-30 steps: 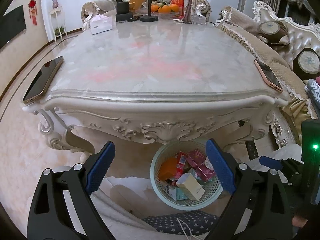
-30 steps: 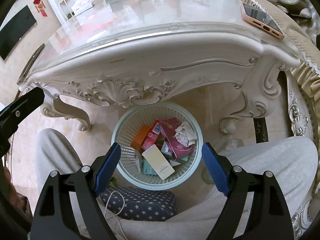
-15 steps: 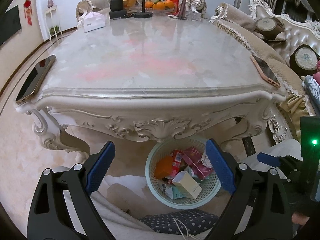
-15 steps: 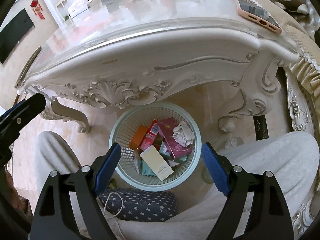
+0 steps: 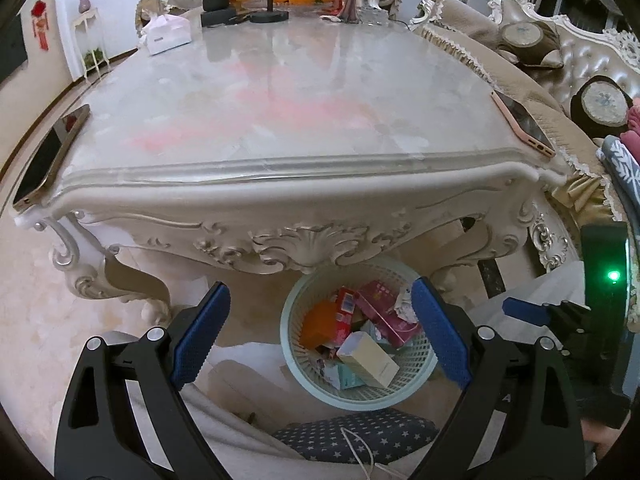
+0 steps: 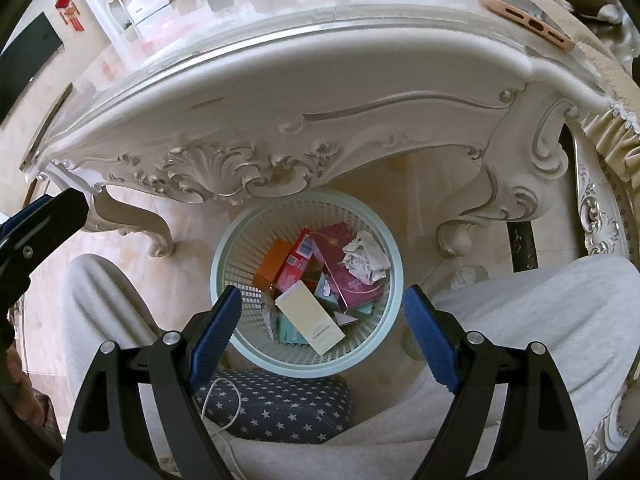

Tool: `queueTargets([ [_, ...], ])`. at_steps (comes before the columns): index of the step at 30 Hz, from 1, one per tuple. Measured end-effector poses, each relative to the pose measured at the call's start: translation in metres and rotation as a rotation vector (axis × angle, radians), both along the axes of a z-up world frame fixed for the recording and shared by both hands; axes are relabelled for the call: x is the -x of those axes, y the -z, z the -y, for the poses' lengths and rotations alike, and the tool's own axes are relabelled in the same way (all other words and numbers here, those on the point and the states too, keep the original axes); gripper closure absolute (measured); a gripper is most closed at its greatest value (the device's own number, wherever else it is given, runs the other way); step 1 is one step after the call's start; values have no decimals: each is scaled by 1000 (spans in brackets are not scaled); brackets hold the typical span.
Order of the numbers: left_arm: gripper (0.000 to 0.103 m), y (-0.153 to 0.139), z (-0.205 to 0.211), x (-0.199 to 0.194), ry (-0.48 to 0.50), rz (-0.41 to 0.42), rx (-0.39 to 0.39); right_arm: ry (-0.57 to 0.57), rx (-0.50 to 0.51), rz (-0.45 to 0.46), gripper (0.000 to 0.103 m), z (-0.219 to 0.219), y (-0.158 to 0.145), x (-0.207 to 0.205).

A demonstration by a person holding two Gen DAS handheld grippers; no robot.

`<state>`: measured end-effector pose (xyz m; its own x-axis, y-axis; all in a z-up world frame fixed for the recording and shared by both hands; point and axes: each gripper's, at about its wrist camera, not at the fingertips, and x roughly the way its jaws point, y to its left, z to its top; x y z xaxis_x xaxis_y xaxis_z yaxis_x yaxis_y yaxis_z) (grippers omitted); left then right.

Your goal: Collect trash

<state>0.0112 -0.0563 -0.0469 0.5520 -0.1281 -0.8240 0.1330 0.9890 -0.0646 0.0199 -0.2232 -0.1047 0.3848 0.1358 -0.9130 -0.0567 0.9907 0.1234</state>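
A carved cream table with a glossy marble top (image 5: pixel 300 92) fills the space ahead of both grippers, a dark phone (image 5: pixel 48 152) at its left corner and a pink phone (image 5: pixel 522 122) at its right. Below its front edge, on the pale floor, a round pale-green mesh plastic basket (image 6: pixel 228 248) sits directly beyond the right gripper (image 6: pixel 322 336), holding crumpled white paper (image 6: pixel 366 256), a cream box (image 6: pixel 310 318) and red and pink cartons. The left gripper (image 5: pixel 320 336) hangs just left of the basket. Both grippers' jaws stand wide, with nothing between them.
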Motion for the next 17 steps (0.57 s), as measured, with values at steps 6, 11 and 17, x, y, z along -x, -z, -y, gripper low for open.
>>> queueTargets([
  [6,14,-5,-5,2,-35,28,-4,-11,1,-13,24,-1,4,-2],
  [11,14,-7,-6,2,-34,32,-2,-10,0,-8,24,-2,3,-1],
  [17,13,-7,-3,3,-37,25,-26,-10,3,-1,24,-3,2,0],
])
